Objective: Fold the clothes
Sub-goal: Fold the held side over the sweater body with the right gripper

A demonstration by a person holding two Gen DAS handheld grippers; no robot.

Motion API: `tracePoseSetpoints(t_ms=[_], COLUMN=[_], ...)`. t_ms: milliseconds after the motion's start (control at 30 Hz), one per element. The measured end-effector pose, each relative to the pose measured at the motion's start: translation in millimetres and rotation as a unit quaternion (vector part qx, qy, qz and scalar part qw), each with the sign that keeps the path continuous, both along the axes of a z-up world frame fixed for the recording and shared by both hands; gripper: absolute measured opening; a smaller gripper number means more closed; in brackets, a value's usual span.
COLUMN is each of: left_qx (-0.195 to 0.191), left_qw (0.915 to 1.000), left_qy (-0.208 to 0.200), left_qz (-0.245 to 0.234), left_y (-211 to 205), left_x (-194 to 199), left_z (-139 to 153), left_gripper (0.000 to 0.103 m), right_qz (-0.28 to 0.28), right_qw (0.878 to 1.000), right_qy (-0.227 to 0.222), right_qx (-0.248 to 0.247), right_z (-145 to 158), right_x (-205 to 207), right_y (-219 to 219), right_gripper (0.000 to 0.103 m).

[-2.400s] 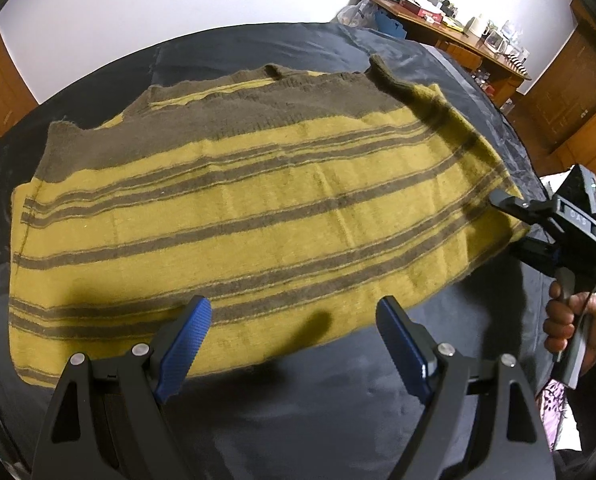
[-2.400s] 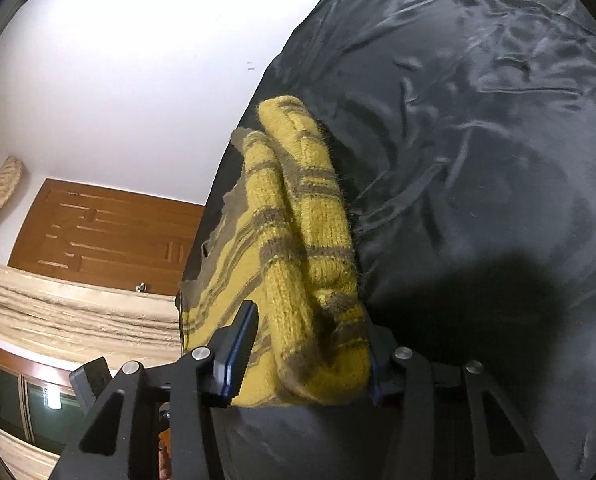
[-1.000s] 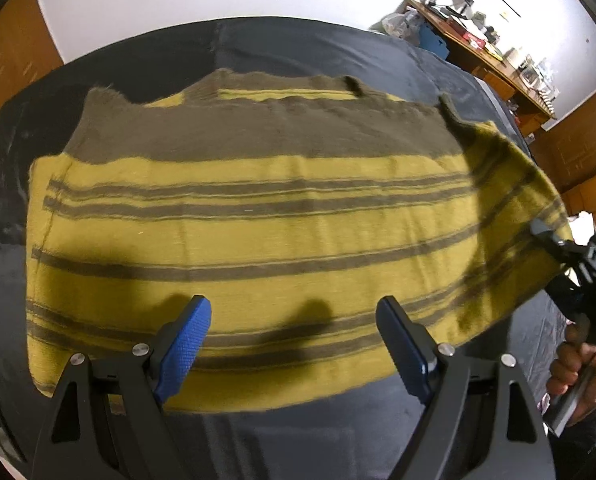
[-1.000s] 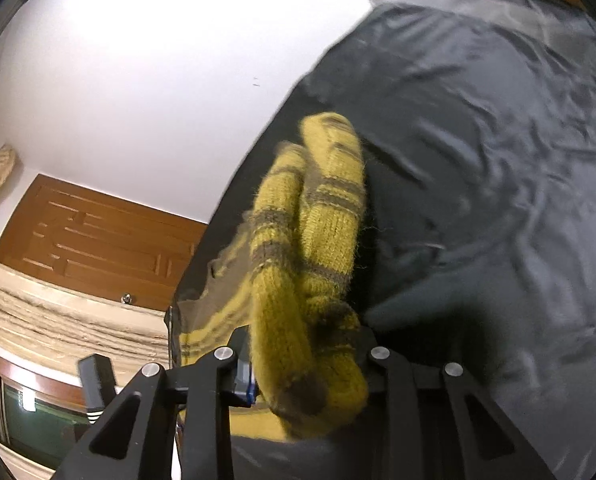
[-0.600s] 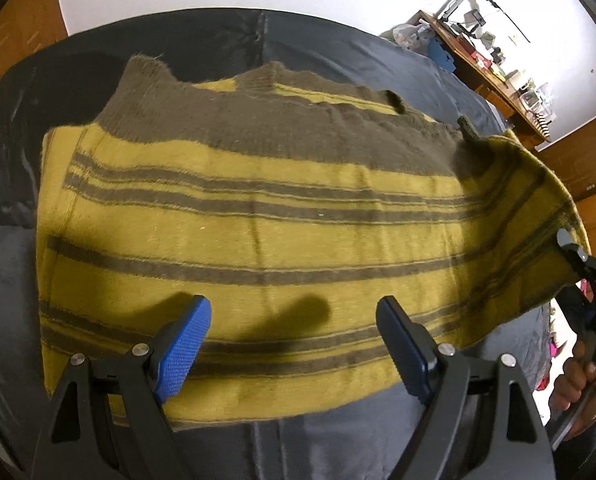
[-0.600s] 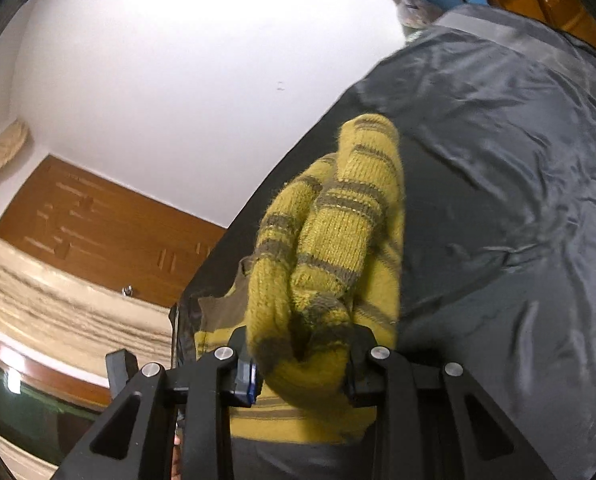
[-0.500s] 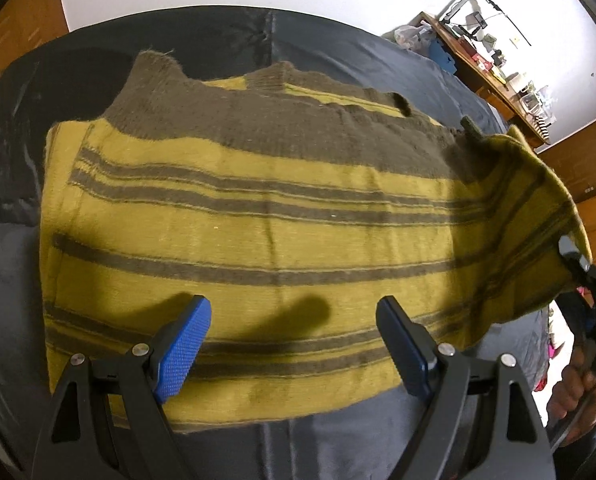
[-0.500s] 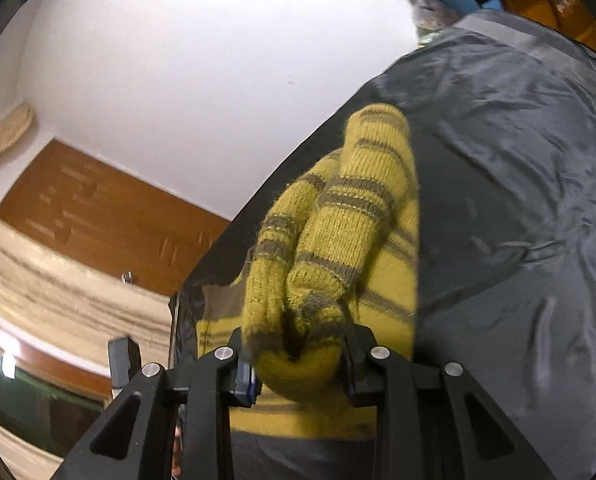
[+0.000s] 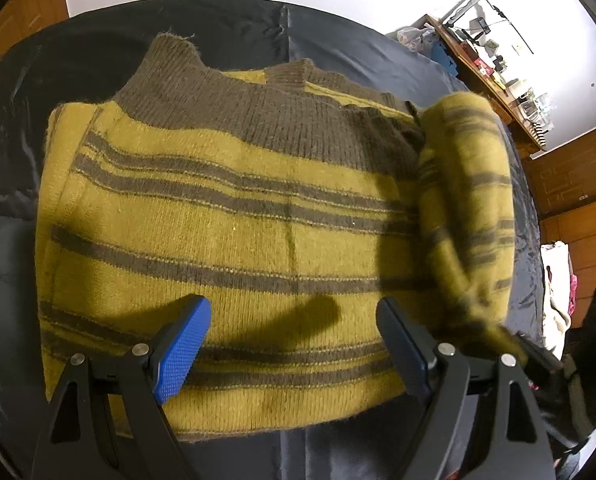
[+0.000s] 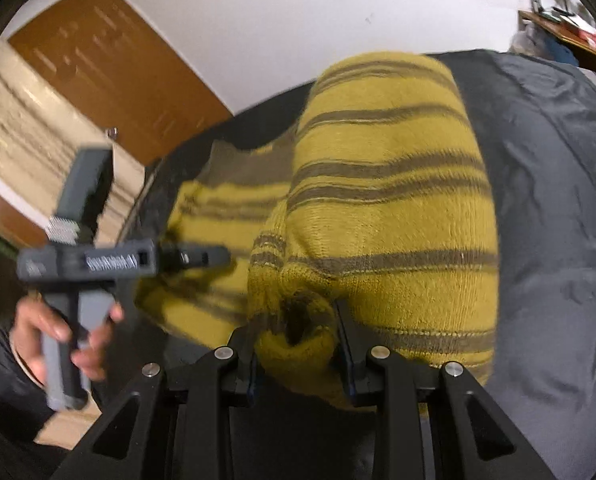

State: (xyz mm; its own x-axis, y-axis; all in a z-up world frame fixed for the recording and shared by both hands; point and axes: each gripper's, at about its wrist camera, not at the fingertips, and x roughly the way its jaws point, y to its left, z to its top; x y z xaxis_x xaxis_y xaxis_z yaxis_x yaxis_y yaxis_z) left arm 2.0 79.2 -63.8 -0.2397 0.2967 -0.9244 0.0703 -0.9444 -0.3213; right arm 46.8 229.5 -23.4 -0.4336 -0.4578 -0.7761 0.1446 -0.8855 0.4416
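Yellow, brown-striped sweater [image 9: 234, 240] flat on dark sheet, right edge lifted

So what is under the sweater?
The sweater lies on a dark cloth, which shows around its edges. Its right end is lifted, pinched in the right gripper. What the cloth covers cannot be seen.

The lifted sweater fold [image 9: 465, 216] is motion-blurred (stripes smeared); the left hand [image 10: 62, 332] is blurred too.
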Motion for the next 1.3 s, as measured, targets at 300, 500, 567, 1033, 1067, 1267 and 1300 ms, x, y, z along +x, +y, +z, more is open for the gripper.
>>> tracePoseSetpoints(t_ms=[300, 500, 567, 1033, 1067, 1267, 1300], left_qx=[0.043, 0.063, 0.057, -0.013, -0.013, -0.006, -0.004], left_qw=[0.9986, 0.9948, 0.9945, 0.9933, 0.9928, 0.9917, 0.9915], left_qy=[0.023, 0.044, 0.041, 0.049, 0.052, 0.056, 0.057], left_qz=[-0.018, -0.066, -0.078, -0.104, -0.107, -0.116, -0.117], left_y=[19, 64, 80, 97, 96, 92, 91], left_x=[-15, -34, -42, -57, -57, -64, -66], left_z=[14, 27, 21, -13, -13, -14, -14], left_gripper=[0.087, 0.087, 0.087, 0.089, 0.089, 0.089, 0.090], right_qz=[0.009, -0.003, -0.008, -0.014, -0.010, -0.017, -0.018], right_qw=[0.999, 1.000, 1.000, 0.998, 0.998, 0.994, 0.993], right_qy=[0.011, 0.018, 0.021, 0.055, 0.068, 0.103, 0.101], right_qx=[0.029, 0.001, -0.008, -0.002, 0.008, 0.043, 0.054], right_z=[-9, -6, -6, 29, 35, 55, 54], right_x=[-8, 0, 2, 30, 34, 49, 47], right_y=[7, 27, 31, 55, 54, 52, 50], right_gripper=[0.031, 0.032, 0.032, 0.036, 0.044, 0.048, 0.048])
